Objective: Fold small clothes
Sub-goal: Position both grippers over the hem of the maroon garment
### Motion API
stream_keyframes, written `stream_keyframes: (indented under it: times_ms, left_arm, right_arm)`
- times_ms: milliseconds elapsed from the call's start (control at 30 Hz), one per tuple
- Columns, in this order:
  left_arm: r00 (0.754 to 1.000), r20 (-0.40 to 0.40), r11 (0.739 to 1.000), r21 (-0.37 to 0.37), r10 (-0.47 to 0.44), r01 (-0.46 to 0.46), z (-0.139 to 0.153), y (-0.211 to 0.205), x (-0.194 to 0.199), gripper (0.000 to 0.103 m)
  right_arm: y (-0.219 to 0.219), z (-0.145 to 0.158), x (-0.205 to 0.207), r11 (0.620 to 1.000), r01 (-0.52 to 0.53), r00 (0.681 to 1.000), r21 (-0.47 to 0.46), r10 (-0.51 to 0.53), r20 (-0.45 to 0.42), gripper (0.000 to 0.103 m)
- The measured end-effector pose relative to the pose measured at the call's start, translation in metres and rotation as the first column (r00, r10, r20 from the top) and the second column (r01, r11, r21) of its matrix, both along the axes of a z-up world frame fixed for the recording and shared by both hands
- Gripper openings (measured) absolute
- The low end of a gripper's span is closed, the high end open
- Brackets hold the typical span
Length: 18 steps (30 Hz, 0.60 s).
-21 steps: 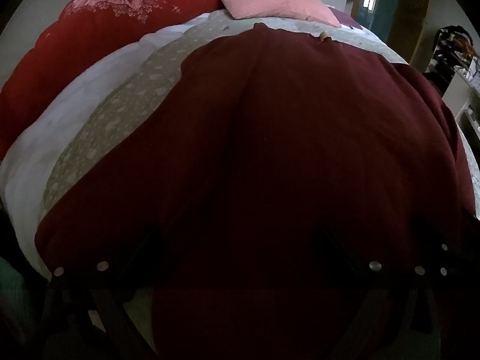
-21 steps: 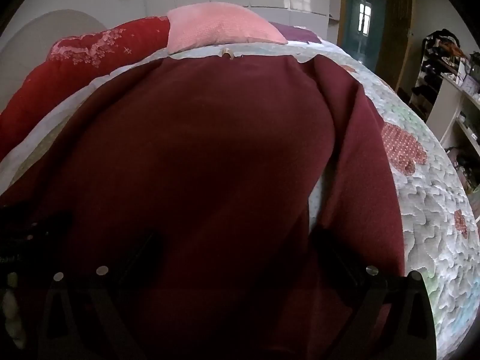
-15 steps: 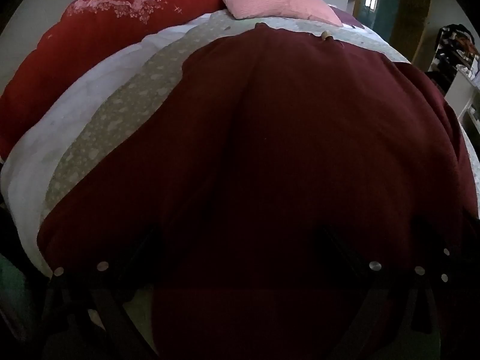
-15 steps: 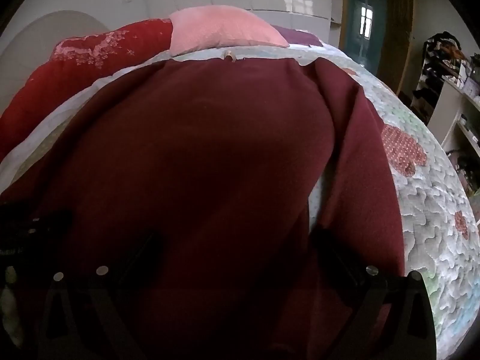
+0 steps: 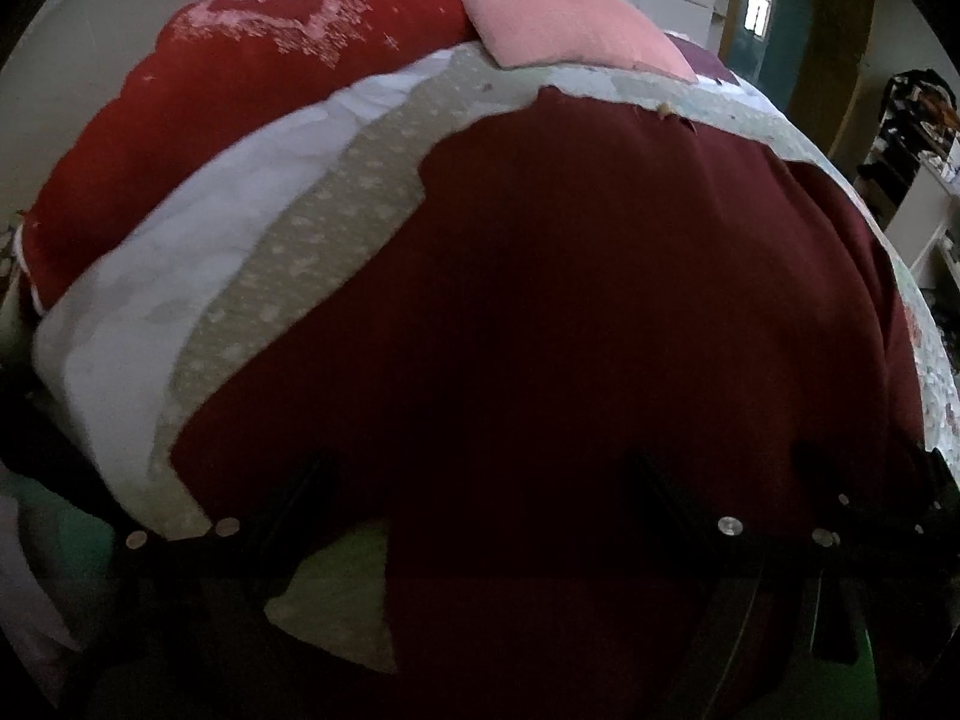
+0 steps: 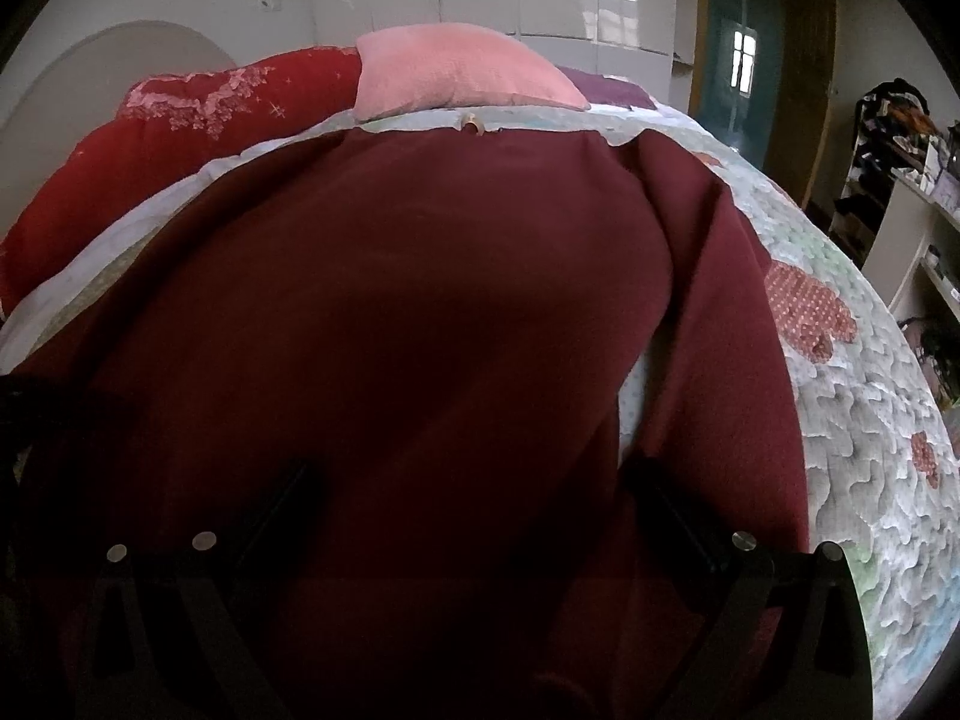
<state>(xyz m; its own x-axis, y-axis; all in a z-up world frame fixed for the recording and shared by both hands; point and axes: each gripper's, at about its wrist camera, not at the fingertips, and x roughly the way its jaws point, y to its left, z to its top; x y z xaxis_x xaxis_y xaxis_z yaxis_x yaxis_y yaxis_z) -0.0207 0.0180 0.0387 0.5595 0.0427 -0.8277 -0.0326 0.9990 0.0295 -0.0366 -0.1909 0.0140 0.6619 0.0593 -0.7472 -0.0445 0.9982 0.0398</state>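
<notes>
A dark maroon garment (image 5: 600, 300) lies spread flat on the bed and fills most of both views; it also shows in the right wrist view (image 6: 420, 300). Its right sleeve (image 6: 726, 324) lies along the body. My left gripper (image 5: 474, 480) is low at the garment's near hem, its two fingers set wide apart over the cloth. My right gripper (image 6: 468, 486) is at the hem further right, fingers also wide apart. The right gripper shows at the far right of the left wrist view (image 5: 870, 498). No cloth is pinched that I can see.
A red embroidered quilt (image 5: 270, 84) and a pink pillow (image 6: 456, 72) lie at the head of the bed. A patchwork quilt (image 6: 870, 396) covers the bed's right side. White and grey dotted bedding (image 5: 240, 264) lies on the left. Shelves (image 6: 918, 192) stand far right.
The left gripper has moved back and to the right, so more bedding and the bed's near left edge show. The right gripper has drawn back slightly. The garment lies as before.
</notes>
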Motion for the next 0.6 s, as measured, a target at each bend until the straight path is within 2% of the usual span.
stream_keyframes:
  times_ms: [200, 233, 267, 400, 533, 600]
  left_arm:
    - [0.999, 0.03, 0.999, 0.037, 0.024, -0.026, 0.014, 0.0, -0.01, 0.094]
    - [0.997, 0.07, 0.998, 0.058, 0.027, -0.031, 0.016, -0.002, -0.016, 0.094]
    - [0.998, 0.06, 0.998, 0.062, 0.028, -0.032, 0.017, -0.002, -0.015, 0.094]
    - [0.993, 0.112, 0.994, 0.094, 0.041, -0.052, 0.019, -0.002, -0.021, 0.094]
    - [0.996, 0.09, 0.999, 0.029, 0.019, -0.021, 0.023, 0.008, -0.019, 0.094]
    - [0.997, 0.078, 1.0, 0.026, 0.015, -0.017, 0.026, 0.013, -0.012, 0.094]
  right_arm:
    - [0.001, 0.001, -0.003, 1.0, -0.014, 1.0, 0.02, 0.014, 0.01, 0.103]
    - [0.002, 0.002, -0.005, 1.0, -0.014, 1.0, 0.016, 0.014, 0.009, 0.103]
    - [0.001, 0.002, -0.006, 1.0, -0.014, 1.0, 0.02, 0.014, 0.008, 0.103]
    - [0.003, 0.003, -0.013, 1.0, -0.014, 1.0, 0.008, 0.014, -0.005, 0.103]
    - [0.003, 0.005, -0.02, 1.0, -0.009, 1.0, -0.009, 0.009, -0.006, 0.103]
    - [0.002, 0.007, -0.027, 1.0, -0.004, 1.0, 0.0, 0.004, 0.003, 0.103]
